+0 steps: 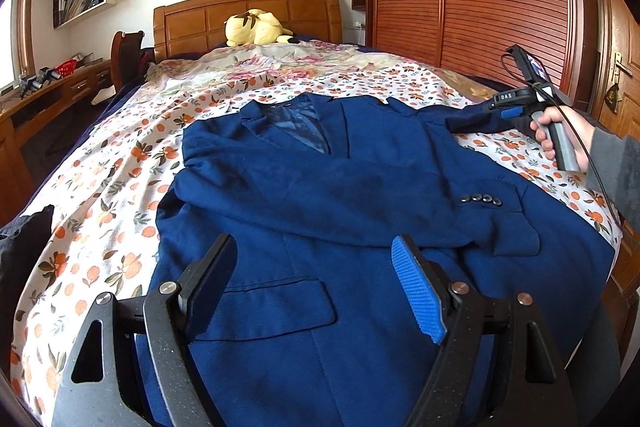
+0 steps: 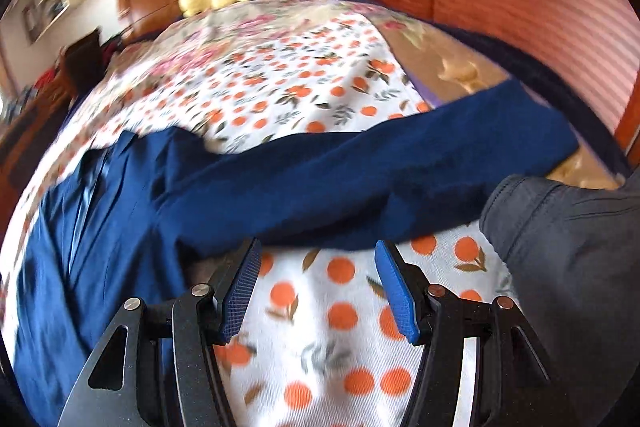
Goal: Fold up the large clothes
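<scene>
Jaws of both grippers spread wide, empty; blue jacket hem cut off; right view blurred.

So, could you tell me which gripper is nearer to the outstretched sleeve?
Right. The right gripper is open just short of the sleeve; the left gripper hovers open over the jacket hem, farther away.

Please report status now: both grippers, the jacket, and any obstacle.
Left gripper open above jacket front, holding nothing. Right gripper open, at outstretched sleeve, not gripping. One sleeve already folded across chest. Nothing in the way on bedsheet.
</scene>
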`<state>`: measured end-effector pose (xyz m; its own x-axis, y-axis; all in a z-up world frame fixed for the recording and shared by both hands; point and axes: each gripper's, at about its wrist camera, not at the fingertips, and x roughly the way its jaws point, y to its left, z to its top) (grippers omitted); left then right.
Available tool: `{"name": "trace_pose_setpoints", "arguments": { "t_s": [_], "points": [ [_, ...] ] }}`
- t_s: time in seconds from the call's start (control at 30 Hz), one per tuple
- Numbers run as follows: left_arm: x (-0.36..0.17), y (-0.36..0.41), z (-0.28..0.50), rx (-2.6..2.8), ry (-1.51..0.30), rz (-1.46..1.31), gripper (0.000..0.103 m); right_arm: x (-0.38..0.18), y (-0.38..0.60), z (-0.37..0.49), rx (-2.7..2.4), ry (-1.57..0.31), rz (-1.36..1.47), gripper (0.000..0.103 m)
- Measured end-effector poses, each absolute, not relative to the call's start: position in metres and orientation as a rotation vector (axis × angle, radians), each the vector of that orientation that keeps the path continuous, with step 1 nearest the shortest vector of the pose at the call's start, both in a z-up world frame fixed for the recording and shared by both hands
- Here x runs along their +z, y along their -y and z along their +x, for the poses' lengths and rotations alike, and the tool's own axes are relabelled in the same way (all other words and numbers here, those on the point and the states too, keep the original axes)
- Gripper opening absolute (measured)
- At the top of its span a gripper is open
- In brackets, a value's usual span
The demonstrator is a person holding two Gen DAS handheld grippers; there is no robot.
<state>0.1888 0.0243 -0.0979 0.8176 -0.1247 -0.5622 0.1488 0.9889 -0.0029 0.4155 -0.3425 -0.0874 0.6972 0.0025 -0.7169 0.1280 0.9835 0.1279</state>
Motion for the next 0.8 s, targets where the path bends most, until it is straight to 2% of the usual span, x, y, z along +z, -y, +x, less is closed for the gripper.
{"name": "trace_pose_setpoints", "arguments": {
  "t_s": [0.37, 0.4, 0.43, 0.47, 0.57, 0.63, 0.8],
  "points": [
    [-0.1, -0.026, 0.194, -0.162, -0.602, 0.031, 0.08, -0.103, 0.355, 0.464, -0.166, -0.866, 0.291, 0.06],
    [-0.1, -0.025, 0.194, -0.164, -0.601, 0.033, 0.08, -0.107, 0.354, 0.468, -0.18, -0.885, 0.293, 0.056],
    [-0.1, -0.025, 0.194, -0.164, -0.601, 0.035, 0.08, -0.108, 0.354, 0.469, -0.196, -0.895, 0.293, 0.045],
    [-0.1, -0.025, 0.195, -0.163, -0.6, 0.037, 0.08, -0.111, 0.354, 0.47, -0.211, -0.897, 0.288, 0.029],
    [-0.1, -0.024, 0.195, -0.165, -0.602, 0.035, 0.08, -0.115, 0.35, 0.473, -0.208, -0.902, 0.267, 0.006],
    [-0.101, -0.024, 0.195, -0.165, -0.603, 0.037, 0.08, -0.113, 0.345, 0.472, -0.191, -0.883, 0.235, 0.002],
    [-0.101, -0.023, 0.196, -0.168, -0.603, 0.034, 0.08, -0.084, 0.331, 0.458, -0.153, -0.761, 0.158, 0.002]
  ]
}}
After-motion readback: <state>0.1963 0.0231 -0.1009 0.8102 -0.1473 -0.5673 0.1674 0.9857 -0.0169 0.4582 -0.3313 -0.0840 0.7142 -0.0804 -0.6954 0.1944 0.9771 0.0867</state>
